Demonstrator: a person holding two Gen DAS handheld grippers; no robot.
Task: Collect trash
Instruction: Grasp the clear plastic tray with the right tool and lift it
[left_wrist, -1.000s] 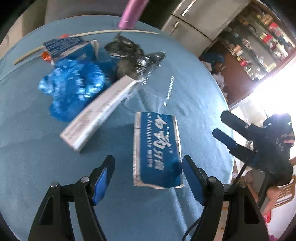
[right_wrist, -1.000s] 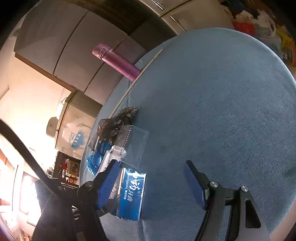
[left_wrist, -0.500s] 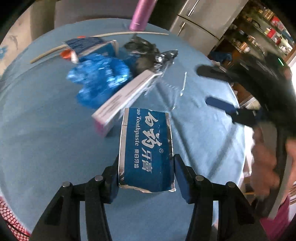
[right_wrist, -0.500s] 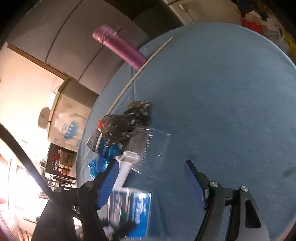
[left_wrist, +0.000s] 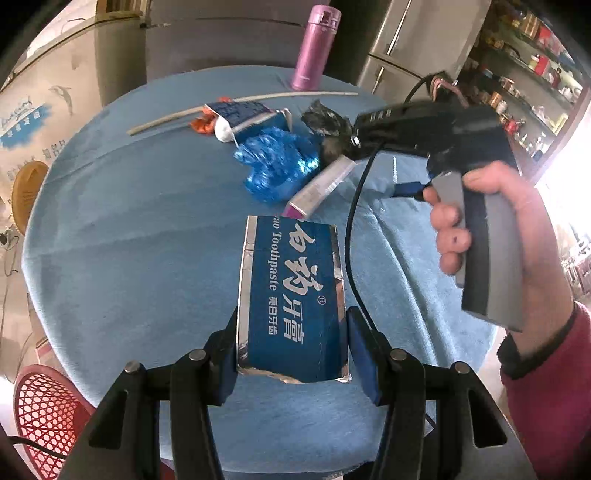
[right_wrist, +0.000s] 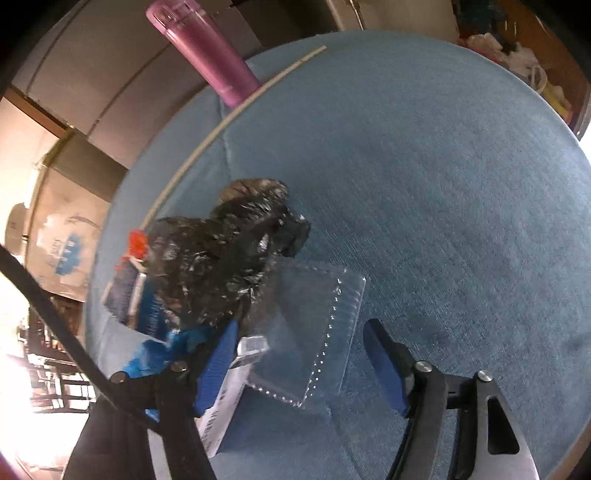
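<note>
The left gripper (left_wrist: 291, 343) is clamped on the near end of a flattened blue toothpaste box (left_wrist: 291, 291), its pads pressing the box's two long edges so the card stands out ahead of the fingers, apparently lifted off the blue table (left_wrist: 129, 240) for carrying away. Beyond the box's far end lies the remaining trash: a long silver box (left_wrist: 321, 184), a crumpled blue bag (left_wrist: 277, 162), a black bag (left_wrist: 327, 122) and a small blue carton (left_wrist: 240, 112), with a thin stick (left_wrist: 240, 101) and a pink bottle (left_wrist: 314, 48) past them. To its right a hand (left_wrist: 509, 236) holds the right gripper (right_wrist: 306, 362), which reaches into that pile; its jaws are closing, not yet pressing anything, with a clear plastic packet (right_wrist: 314, 325) lying flat between them, likely its target. A red basket (left_wrist: 44, 417) sits low to the left, possibly the bin.
</note>
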